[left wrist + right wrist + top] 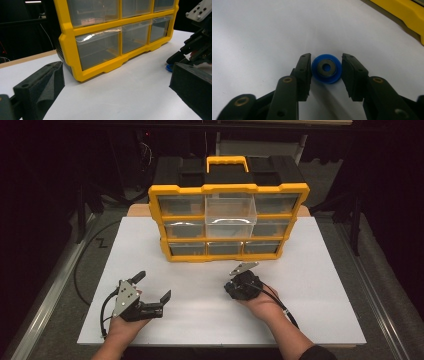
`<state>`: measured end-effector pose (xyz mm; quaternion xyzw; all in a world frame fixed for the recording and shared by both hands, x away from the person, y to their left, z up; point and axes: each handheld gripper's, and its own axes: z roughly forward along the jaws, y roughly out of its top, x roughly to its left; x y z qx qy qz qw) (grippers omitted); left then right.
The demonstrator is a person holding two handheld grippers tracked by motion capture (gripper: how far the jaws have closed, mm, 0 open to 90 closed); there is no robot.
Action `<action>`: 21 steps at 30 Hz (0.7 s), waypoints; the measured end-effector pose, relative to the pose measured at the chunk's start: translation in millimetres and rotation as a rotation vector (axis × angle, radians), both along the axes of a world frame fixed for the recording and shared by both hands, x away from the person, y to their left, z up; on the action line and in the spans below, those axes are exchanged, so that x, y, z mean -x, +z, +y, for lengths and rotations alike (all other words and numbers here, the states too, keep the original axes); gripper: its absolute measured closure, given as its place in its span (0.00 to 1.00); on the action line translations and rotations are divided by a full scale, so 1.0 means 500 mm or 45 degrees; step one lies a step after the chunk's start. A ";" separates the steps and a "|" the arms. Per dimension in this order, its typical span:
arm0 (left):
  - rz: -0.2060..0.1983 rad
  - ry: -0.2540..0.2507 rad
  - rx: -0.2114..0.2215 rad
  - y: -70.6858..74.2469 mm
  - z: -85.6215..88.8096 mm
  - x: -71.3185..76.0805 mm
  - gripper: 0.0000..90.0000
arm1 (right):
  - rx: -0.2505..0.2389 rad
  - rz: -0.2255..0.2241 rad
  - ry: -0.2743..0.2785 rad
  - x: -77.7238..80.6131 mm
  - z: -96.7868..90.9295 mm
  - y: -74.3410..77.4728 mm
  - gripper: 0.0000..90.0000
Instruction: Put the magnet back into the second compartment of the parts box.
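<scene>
A small blue wheel (326, 69) with a dark metal hub lies flat on the white table (262, 30). My right gripper (326, 72) points down at it with a pad on either side. The left pad meets the rim and a sliver of table shows at the right pad, so the jaws are open. In the high view the right gripper (231, 291) sits just in front of the yellow organizer (230, 187). My left gripper (152, 287) rests at the front left, open and empty. The left gripper view looks past its own jaws (117, 80) to the right gripper (176, 58) and the wheel (170, 67).
The organizer has clear drawers in three rows and a yellow handle (227, 162). Its top middle drawer (230, 216) is pulled out toward me. The organizer's lower corner (404, 12) lies close beyond the wheel. Dark floor surrounds the white board (320, 285).
</scene>
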<state>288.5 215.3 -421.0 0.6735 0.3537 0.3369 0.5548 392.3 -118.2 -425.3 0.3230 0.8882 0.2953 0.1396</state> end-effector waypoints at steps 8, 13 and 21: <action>-0.002 -0.001 0.001 0.000 0.000 0.000 0.00 | 0.003 0.022 -0.002 -0.003 0.001 0.002 0.72; -0.002 -0.001 0.003 0.000 0.001 0.000 0.00 | 0.013 0.029 -0.003 -0.005 0.002 0.004 0.72; -0.003 -0.003 0.003 0.001 0.002 0.000 0.00 | 0.032 0.020 -0.003 -0.007 0.005 0.008 0.73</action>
